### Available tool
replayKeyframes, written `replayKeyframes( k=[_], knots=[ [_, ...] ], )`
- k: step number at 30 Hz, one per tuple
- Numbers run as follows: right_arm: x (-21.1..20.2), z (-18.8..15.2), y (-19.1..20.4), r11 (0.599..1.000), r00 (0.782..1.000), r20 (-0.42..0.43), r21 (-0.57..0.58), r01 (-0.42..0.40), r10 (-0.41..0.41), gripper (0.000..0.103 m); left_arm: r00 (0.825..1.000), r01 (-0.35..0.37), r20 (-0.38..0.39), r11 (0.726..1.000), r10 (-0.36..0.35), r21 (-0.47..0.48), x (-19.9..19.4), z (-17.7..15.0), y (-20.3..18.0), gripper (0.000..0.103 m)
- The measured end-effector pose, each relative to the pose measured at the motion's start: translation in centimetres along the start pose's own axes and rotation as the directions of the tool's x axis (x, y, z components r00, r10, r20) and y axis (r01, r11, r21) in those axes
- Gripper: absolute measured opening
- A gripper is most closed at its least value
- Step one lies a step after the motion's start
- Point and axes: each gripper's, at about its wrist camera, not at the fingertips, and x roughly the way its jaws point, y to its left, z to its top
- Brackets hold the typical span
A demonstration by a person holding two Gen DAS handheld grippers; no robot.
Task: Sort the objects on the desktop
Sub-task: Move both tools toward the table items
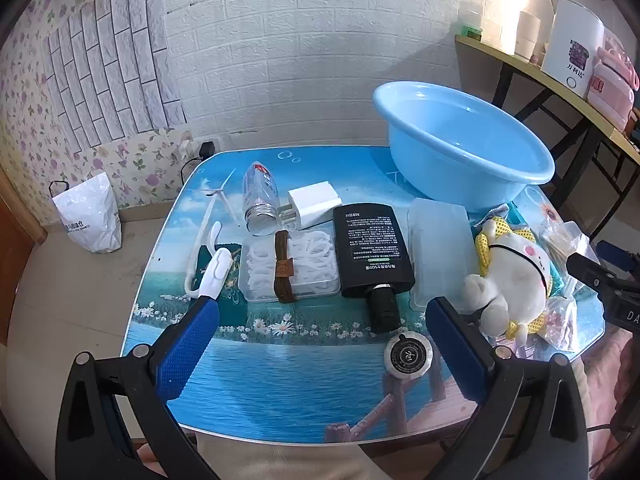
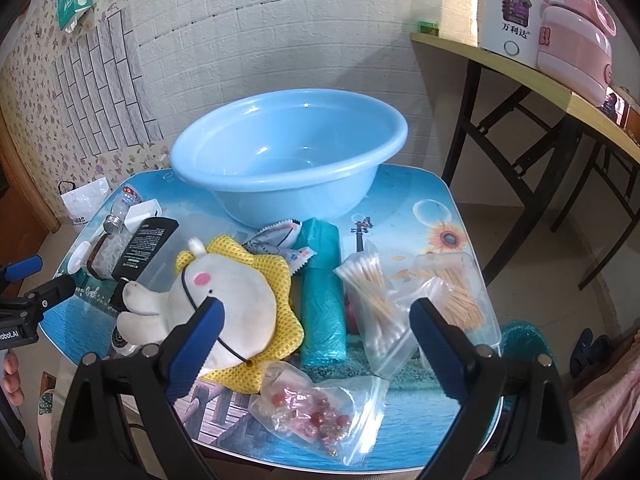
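A light blue basin (image 1: 464,148) (image 2: 288,156) stands at the back of the small picture-topped table (image 1: 280,384). My left gripper (image 1: 320,320) hangs open over the table's front, nothing between its blue pads. Ahead of it lie a black bottle (image 1: 372,252), a clear box of white rings (image 1: 288,268), a white charger (image 1: 314,204) and a clear bottle (image 1: 260,204). My right gripper (image 2: 316,316) is open too, above a teal bag roll (image 2: 322,292) and a cotton swab bag (image 2: 372,292). A plush toy (image 2: 232,304) (image 1: 508,276) in yellow mesh lies by its left finger.
A bag of red beads (image 2: 316,412) lies at the front edge, a toothpick box (image 2: 460,288) at the right. A round black-capped disc (image 1: 408,356) sits near the left gripper's right finger. A side table (image 2: 520,72) with appliances stands to the right; a white bag (image 1: 88,216) on the floor.
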Motion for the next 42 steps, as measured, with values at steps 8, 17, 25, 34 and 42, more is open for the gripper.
replayKeyframes(
  k=[8,17,25,34,42],
  knots=[
    [0.3,-0.9,-1.2,1.000,1.000,-0.025,0.021,0.010,-0.009,0.096,1.000,0.022,-0.007,1.000,-0.022,0.006,0.2,-1.0,0.0,0.103],
    [0.6,-1.8,-2.0,0.999,0.999,-0.045,0.032,0.010,-0.009,0.096,0.997,0.048,-0.053,0.999,-0.048,0.009,0.9,-2.3,-0.7,0.103],
    [0.9,-2.1,-2.0,1.000,0.998,-0.060,0.025,-0.007,0.008,0.096,0.995,0.081,-0.060,0.996,-0.079,0.026,1.0,-2.3,-1.9,0.103],
    [1.1,-2.3,-3.2,0.999,0.997,-0.071,0.045,0.007,-0.003,0.096,0.994,0.086,-0.068,0.996,-0.084,0.031,1.5,-2.2,-2.6,0.103],
    [1.4,-2.6,-3.9,0.999,0.997,-0.075,0.050,0.016,-0.013,0.103,0.993,0.089,-0.075,0.995,-0.086,0.035,2.1,-2.1,-3.3,0.103]
  ],
)
